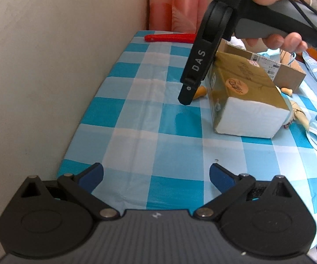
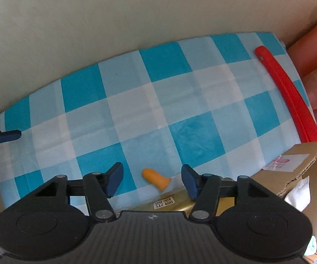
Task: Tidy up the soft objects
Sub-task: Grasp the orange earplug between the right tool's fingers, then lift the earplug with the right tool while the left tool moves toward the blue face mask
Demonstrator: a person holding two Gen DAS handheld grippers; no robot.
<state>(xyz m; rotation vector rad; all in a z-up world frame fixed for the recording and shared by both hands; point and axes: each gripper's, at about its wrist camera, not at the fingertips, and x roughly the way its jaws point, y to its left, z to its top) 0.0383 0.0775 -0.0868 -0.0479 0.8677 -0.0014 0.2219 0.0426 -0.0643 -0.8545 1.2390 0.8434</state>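
Left gripper (image 1: 156, 176) is hovering spread over the checked tablecloth (image 1: 136, 114), gripping nothing. Beyond it, the right gripper (image 2: 151, 179), lettered "DAS", is pointing straight down, its half-spread jaws flanking the orange earplug (image 2: 156, 180) lying untouched beside the gold tissue pack (image 1: 244, 96).

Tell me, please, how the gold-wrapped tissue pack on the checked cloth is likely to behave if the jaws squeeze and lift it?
The tissue pack would probably give under a squeeze, since soft white tissue shows at its open end. It looks light for its bulk. Its glossy gold wrapper may be a little slippery. It already leans against the cardboard box, so a push could tip or slide it.
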